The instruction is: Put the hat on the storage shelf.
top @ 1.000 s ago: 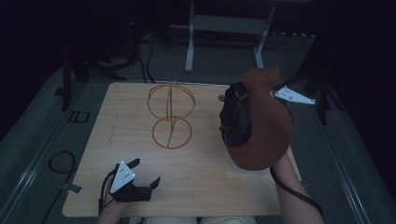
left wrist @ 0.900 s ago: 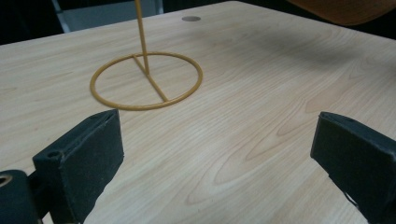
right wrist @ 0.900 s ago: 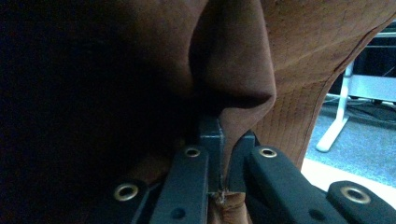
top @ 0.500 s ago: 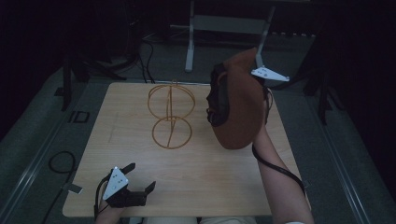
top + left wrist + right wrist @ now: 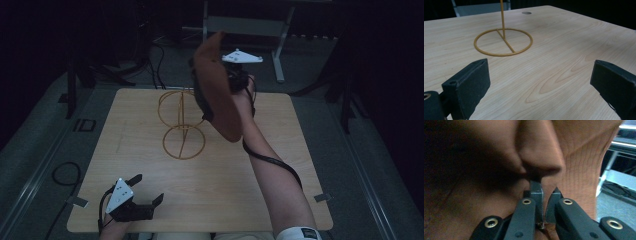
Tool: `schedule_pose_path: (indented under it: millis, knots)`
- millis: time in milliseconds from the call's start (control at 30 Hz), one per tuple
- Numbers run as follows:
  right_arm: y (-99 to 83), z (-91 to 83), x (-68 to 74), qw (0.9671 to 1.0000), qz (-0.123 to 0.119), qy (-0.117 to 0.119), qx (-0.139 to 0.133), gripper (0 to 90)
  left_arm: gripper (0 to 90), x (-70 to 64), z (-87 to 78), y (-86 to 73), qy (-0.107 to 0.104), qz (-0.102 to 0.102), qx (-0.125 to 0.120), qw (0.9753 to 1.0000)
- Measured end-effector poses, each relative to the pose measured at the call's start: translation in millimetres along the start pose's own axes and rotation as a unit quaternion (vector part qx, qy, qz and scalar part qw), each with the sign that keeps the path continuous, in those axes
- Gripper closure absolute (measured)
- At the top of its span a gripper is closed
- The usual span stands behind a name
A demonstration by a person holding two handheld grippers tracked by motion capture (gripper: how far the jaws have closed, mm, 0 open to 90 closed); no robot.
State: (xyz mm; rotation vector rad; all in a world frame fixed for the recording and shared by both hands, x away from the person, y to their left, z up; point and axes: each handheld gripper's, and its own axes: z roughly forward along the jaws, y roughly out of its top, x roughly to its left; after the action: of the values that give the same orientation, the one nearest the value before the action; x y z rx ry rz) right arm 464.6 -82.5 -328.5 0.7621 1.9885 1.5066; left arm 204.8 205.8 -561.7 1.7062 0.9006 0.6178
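A brown ribbed hat hangs in the air over the far middle of the table, just right of a gold wire stand and overlapping its upper ring. My right gripper is shut on the hat's fabric. In the right gripper view the jaws pinch a fold of the hat. My left gripper rests open at the near left edge with nothing between its jaws. Seen from the left gripper, the stand's base ring lies ahead on the wood.
The light wooden table is bare apart from the stand. A cable trails from the right gripper along the forearm. Dark floor, cables and a metal frame lie beyond the far edge.
My right gripper has carried the hat left and farther away, from the table's right side up to the stand's top. The left gripper barely shifted.
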Motion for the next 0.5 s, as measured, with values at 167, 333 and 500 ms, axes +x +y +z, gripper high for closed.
schedule_pose_path:
  millis: [167, 333, 500]
  knots:
    - [4.9, 20.6, 26.4, 0.9981, -0.022, 0.044, 0.037, 87.2, 3.1, 1.4, -1.4, 0.4, 0.001, -0.002, -0.004, 1.0]
    - [1.6, 39.4, 45.4, 0.9949, -0.039, 0.065, 0.067, 86.5, 3.1, 2.4, -2.2, 0.2, 0.001, -0.005, -0.006, 1.0]
    - [-3.4, 52.8, 50.9, 0.9919, -0.016, 0.098, 0.08, 75.7, 3.2, 2.8, -1.5, -1.0, -0.005, -0.007, -0.004, 1.0]
